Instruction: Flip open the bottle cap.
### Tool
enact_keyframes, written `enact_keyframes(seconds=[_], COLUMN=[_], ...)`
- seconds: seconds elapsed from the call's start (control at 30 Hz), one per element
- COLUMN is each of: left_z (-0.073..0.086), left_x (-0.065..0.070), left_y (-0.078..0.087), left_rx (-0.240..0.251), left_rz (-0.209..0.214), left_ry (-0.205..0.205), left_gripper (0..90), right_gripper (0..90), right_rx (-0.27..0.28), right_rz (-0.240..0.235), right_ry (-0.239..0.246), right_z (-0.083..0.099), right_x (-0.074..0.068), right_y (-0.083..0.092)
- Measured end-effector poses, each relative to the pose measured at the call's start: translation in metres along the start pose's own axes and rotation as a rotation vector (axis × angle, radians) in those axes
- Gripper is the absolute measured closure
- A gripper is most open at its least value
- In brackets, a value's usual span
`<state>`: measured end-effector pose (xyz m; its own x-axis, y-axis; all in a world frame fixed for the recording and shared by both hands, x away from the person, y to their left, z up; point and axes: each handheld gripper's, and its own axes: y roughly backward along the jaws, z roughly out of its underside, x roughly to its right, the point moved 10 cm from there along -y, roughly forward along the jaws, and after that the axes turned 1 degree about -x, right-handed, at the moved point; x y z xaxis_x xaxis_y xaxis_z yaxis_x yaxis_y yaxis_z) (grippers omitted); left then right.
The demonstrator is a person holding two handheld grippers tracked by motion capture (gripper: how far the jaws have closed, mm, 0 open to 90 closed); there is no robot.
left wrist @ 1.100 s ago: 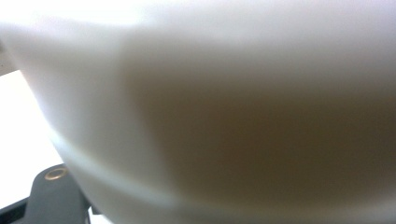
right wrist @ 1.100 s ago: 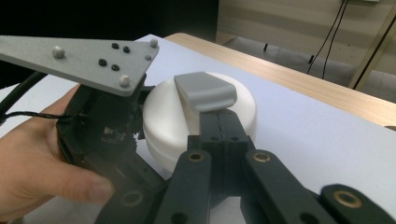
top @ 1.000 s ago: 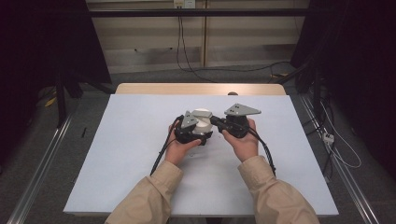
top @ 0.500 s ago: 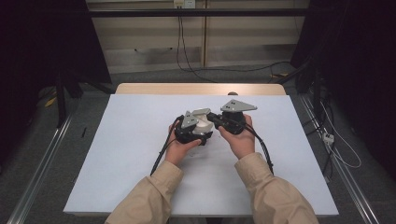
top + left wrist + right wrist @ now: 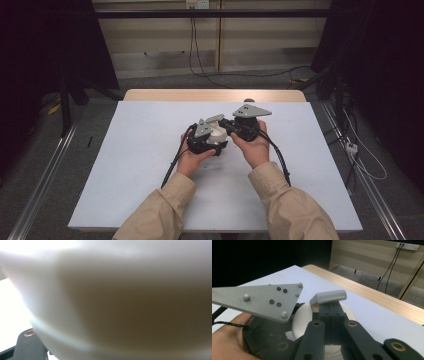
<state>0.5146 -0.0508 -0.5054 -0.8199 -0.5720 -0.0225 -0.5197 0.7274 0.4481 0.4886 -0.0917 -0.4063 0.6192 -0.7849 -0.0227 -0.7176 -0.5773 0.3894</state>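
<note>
White sheet (image 5: 125,165) covers wooden table (image 5: 165,95); cables (image 5: 200,60) on floor behind.

Both arms wear tan sleeves (image 5: 165,210). Each black gripper has a grey three-cornered plate (image 5: 259,300) with small screws, and black cables (image 5: 172,167) trail near the sleeves

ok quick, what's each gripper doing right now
left gripper: closed on the white bowl.
right gripper: jaws shut together, their tips over the bowl's rim; whether they pinch it cannot be told.
</note>
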Motion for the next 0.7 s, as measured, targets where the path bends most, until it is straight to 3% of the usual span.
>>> enact_keyframes(seconds=[0.7], left_z=[0.000], left_x=[0.000], left_y=[0.000], left_rx=[-0.002], left_rz=[0.000], left_ry=[0.009], left_gripper=[18.6], right_gripper=[90.0], right_rx=[0.019], right_rz=[-0.011], right_ry=[-0.006], right_z=[-0.015], right_x=[-0.002], right_y=[-0.012])
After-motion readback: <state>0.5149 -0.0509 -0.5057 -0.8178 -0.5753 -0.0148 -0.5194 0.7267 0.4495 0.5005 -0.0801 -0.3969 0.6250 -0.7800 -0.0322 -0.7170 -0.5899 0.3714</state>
